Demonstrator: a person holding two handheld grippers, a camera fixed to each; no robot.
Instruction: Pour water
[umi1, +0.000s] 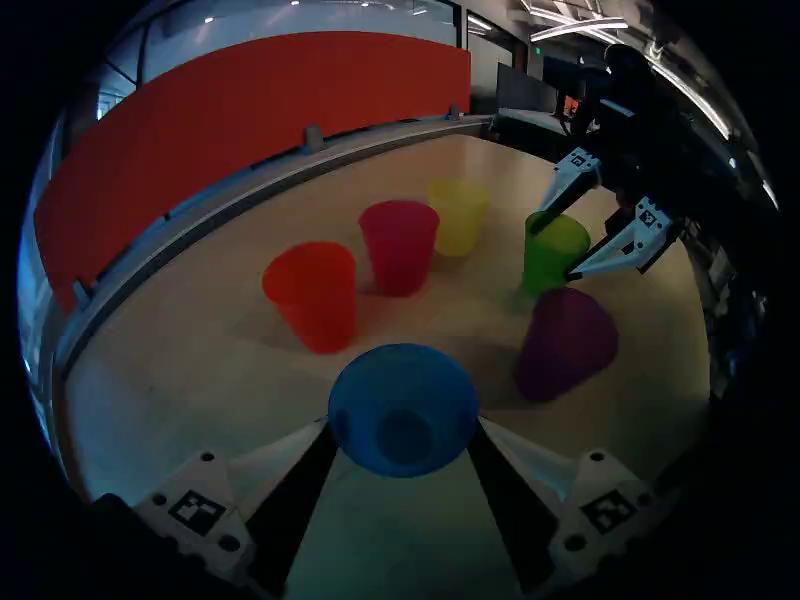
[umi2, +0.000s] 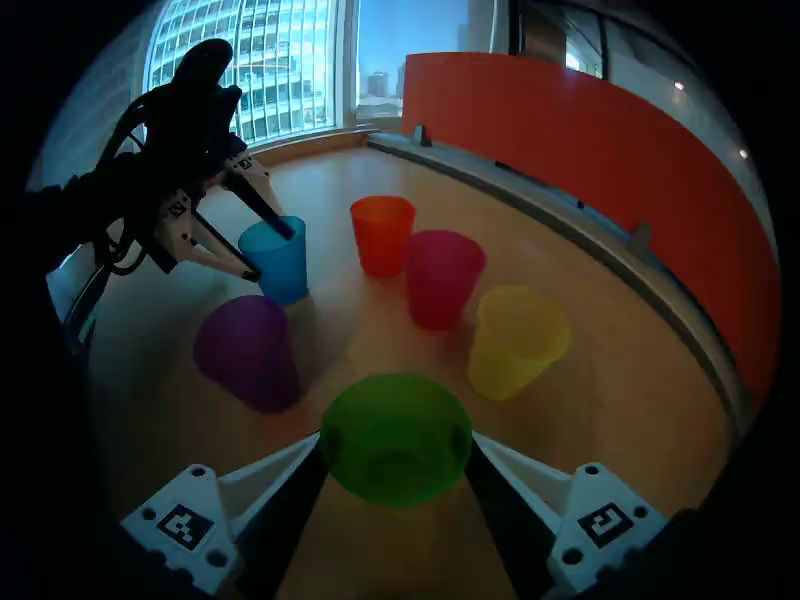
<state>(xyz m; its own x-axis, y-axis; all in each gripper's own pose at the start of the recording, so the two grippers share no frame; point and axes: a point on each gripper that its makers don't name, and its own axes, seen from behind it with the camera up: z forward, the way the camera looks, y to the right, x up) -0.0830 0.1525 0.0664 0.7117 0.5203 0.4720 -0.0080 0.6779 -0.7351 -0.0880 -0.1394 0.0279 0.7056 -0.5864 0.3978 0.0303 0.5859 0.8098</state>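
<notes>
We see six plastic cups on the pale wooden counter (umi1: 180, 380), and each of the two grippers has one. The left gripper (umi1: 403, 432) has its fingers (umi1: 300, 465) pinching the blue cup (umi1: 403, 410) from both sides, with the cup's open mouth facing the camera. The right gripper (umi2: 397, 447) holds the green cup (umi2: 397, 437) the same way, its fingers (umi2: 285, 475) pressing on both flanks.

In the right gripper view the blue cup sits at the far left of the group. In the left gripper view the green cup is at the far right.

The purple cup (umi1: 565, 342) stands between the two held cups, close to both. We cannot tell whether it is upright or inverted. Beyond it the orange cup (umi1: 312, 295), the magenta cup (umi1: 399, 245) and the yellow cup (umi1: 458, 215) stand upright in a loose row, near one another and nearer the red partition (umi1: 250, 110) along the counter's edge.

We cannot tell whether any cup holds water, nor whether the blue and green cups rest on the counter or are held just above it.
</notes>
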